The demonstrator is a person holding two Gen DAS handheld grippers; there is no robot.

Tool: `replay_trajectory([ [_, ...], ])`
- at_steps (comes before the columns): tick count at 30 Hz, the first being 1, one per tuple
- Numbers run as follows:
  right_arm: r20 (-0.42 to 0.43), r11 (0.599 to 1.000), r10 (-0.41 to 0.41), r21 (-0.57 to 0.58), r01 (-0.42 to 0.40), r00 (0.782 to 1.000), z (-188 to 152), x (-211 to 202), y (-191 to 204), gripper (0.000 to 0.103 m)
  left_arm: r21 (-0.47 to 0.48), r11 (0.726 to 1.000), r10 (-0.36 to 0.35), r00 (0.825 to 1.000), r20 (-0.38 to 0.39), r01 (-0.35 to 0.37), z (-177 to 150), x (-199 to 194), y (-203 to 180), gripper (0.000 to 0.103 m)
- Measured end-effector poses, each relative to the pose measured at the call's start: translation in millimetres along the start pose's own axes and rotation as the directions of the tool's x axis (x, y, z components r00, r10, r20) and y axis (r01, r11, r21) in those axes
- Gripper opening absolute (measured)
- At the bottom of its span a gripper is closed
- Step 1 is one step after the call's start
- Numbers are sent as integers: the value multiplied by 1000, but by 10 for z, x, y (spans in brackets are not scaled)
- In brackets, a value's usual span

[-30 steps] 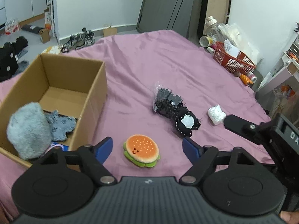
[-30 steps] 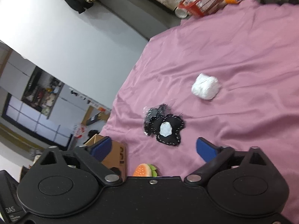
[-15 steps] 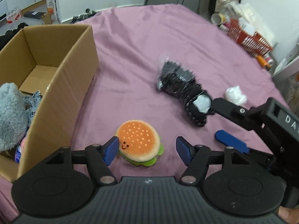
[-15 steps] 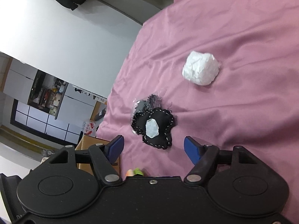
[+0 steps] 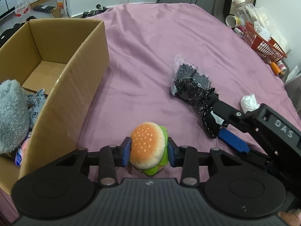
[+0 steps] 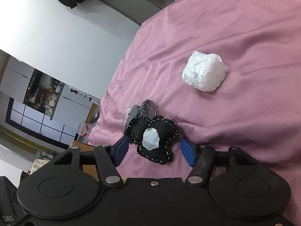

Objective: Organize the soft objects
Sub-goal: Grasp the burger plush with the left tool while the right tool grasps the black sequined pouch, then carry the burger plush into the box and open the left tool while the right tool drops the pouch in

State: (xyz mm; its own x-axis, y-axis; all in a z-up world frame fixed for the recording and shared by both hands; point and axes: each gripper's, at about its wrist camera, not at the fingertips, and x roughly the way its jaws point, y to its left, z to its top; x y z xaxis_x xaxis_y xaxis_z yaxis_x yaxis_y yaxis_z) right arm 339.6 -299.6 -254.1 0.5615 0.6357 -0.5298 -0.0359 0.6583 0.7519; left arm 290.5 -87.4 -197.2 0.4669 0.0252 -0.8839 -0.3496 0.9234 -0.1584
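- Burger plush (image 5: 147, 146) is pinched between the jaws of the left gripper (image 5: 148, 151), just beside the cardboard box (image 5: 75, 94) on the pink bedsheet (image 5: 150, 47); its underside is hidden.
- Right gripper (image 6: 154, 150) jaws are spread either side of the black stitched plush (image 6: 154, 139); contact can't be made out.
- Box contents are partly cut off: grey fluffy item (image 5: 11, 114) at frame edge.
- White crumpled wad (image 6: 205, 73) is seen well apart.

On the bedsheet (image 5: 150, 43), the cardboard box (image 5: 62, 86) lies left of the burger plush (image 5: 147, 146), the stitched pouch (image 6: 154, 139) right.
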Motion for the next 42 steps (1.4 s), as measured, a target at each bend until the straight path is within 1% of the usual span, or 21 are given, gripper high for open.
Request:
replay_trajectory([
  [3, 4, 1000, -23, -13, 23, 1000, 1, 16, 4, 51, 0, 1000, -24, 1000, 2, 24, -2, -41, 3, 33],
  [5, -2, 999, -40, -14, 40, 999, 8, 33, -9, 32, 3, 999, -45, 999, 2, 45, -13, -83, -5, 31],
  [8, -6, 999, -41, 10, 41, 999, 1, -8, -24, 28, 15, 997, -71, 997, 12, 71, -17, -168, -22, 30],
  [9, -4, 999, -31, 23, 31, 1000, 4, -57, -12, 27, 16, 997, -78, 997, 14, 78, -10, -195, -25, 29],
  [13, 49, 1000, -22, -20, 23, 999, 8, -277, 160, 27, 6, 990, -144, 989, 34, 144, 32, -371, -27, 29],
  [18, 64, 995, -46, -81, 51, 997, -13, -479, 398, 27, 13, 983, -185, 979, 86, 184, 72, -607, 12, 29],
  [21, 66, 996, -32, -87, 37, 997, -31, -574, 554, 27, 2, 979, -202, 973, 109, 203, 103, -725, 70, 29],
  [24, 79, 992, -32, -120, 41, 996, -69, -657, 757, 27, -19, 974, -220, 967, 127, 225, 140, -829, 171, 29],
  [27, 79, 990, -34, -134, 44, 996, -104, -690, 927, 27, -34, 967, -247, 959, 140, 254, 178, -944, 272, 29],
  [29, 80, 988, -33, -147, 44, 996, -141, -699, 1054, 27, -47, 956, -281, 948, 153, 291, 214, -1028, 354, 29],
  [32, 79, 987, -29, -157, 41, 996, -200, -707, 1193, 27, -60, 950, -292, 940, 177, 307, 242, -1127, 462, 29],
  [37, 84, 981, -41, -183, 56, 996, -308, -709, 1430, 27, -88, 939, -311, 930, 195, 333, 303, -1211, 639, 29],
  [42, 92, 977, -50, -204, 68, 995, -384, -697, 1614, 27, -105, 931, -325, 924, 203, 350, 313, -1281, 815, 29],
])
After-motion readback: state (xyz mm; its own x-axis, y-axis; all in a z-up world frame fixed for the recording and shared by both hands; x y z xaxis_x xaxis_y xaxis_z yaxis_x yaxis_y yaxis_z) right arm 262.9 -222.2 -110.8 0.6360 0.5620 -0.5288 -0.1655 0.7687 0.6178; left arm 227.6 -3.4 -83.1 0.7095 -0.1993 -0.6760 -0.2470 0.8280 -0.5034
